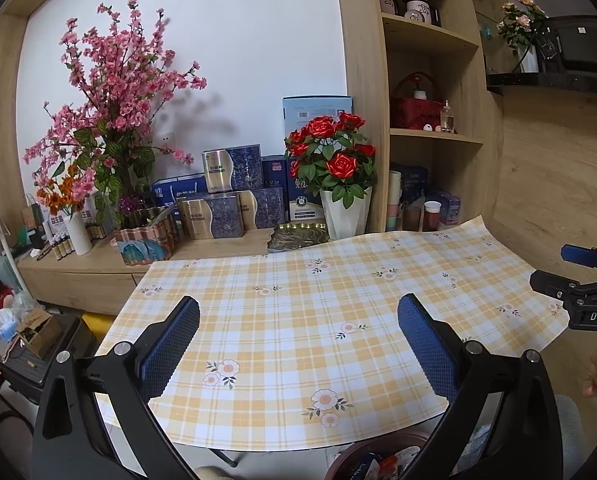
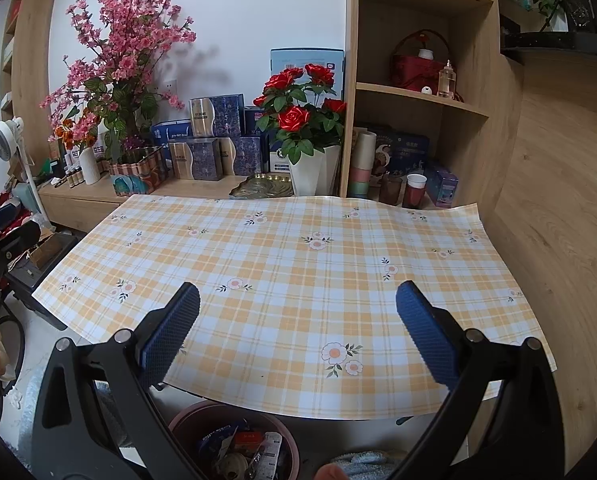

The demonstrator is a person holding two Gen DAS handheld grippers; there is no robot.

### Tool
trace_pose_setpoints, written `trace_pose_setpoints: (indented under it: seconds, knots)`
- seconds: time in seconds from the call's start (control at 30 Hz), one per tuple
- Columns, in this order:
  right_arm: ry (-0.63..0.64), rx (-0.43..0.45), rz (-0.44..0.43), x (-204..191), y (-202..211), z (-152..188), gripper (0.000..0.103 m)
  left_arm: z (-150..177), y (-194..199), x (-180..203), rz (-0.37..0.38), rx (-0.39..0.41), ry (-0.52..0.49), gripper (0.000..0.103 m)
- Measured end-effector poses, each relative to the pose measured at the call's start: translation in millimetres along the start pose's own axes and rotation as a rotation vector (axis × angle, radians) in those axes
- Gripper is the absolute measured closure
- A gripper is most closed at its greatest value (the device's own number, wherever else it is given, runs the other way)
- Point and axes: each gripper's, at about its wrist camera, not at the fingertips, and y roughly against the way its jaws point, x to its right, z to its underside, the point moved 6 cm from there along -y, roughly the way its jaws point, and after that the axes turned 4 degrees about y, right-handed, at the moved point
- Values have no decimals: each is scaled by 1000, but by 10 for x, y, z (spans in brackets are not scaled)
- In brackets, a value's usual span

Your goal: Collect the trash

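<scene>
A dark red round bin (image 2: 290, 440) stands on the floor below the table's near edge, with wrappers and other trash (image 2: 242, 452) inside; its rim also shows in the left wrist view (image 1: 362, 444). My left gripper (image 1: 298, 320) is open and empty above the yellow plaid tablecloth (image 1: 298, 304). My right gripper (image 2: 298, 316) is open and empty above the same cloth (image 2: 298, 264). The right gripper also shows at the right edge of the left wrist view (image 1: 578, 276). No trash shows on the cloth.
A wooden sideboard (image 2: 82, 196) behind the table carries pink blossom branches (image 2: 118, 60), red roses in a white pot (image 2: 310, 168) and blue boxes (image 2: 214, 136). A shelf unit (image 2: 418, 92) with cups (image 2: 414, 190) stands at the right. A fan (image 2: 6, 136) is at the left.
</scene>
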Motion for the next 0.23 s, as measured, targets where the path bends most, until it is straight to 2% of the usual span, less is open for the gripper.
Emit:
trace_pose_setpoints:
  seconds: [0.23]
  knots:
    - [1, 0, 0, 0, -1, 0, 6, -3, 9, -11, -35, 5, -21, 6]
